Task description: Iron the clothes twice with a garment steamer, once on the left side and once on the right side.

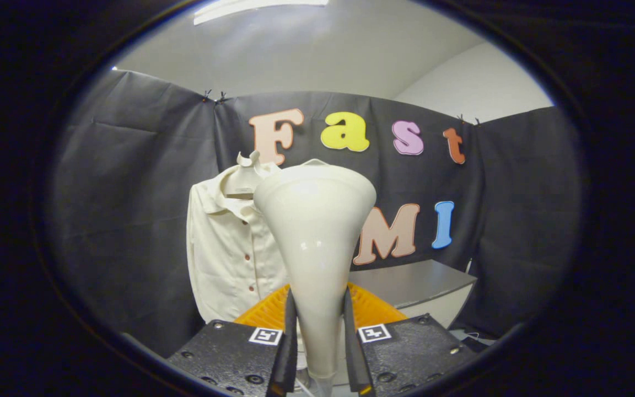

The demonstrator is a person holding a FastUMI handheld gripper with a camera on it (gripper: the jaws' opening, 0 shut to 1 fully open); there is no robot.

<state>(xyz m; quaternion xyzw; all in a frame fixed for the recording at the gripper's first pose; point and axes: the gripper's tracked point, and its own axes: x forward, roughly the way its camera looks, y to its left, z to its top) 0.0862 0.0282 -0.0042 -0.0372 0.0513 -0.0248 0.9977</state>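
I have the gripper (317, 331) closed on the steamer (316, 231), both fingers (289, 342) pressing the narrow neck from either side. The steamer stands upright between them, its wide cream head flaring above the fingertips and facing away from me. Beyond it the shirt (229, 248) hangs against the black wall, cream with small dark buttons down the front; the head covers its right half from where I look. An orange crate (265, 311) sits just ahead of the fingers, and a grey desk (416, 281) lies off to the right.
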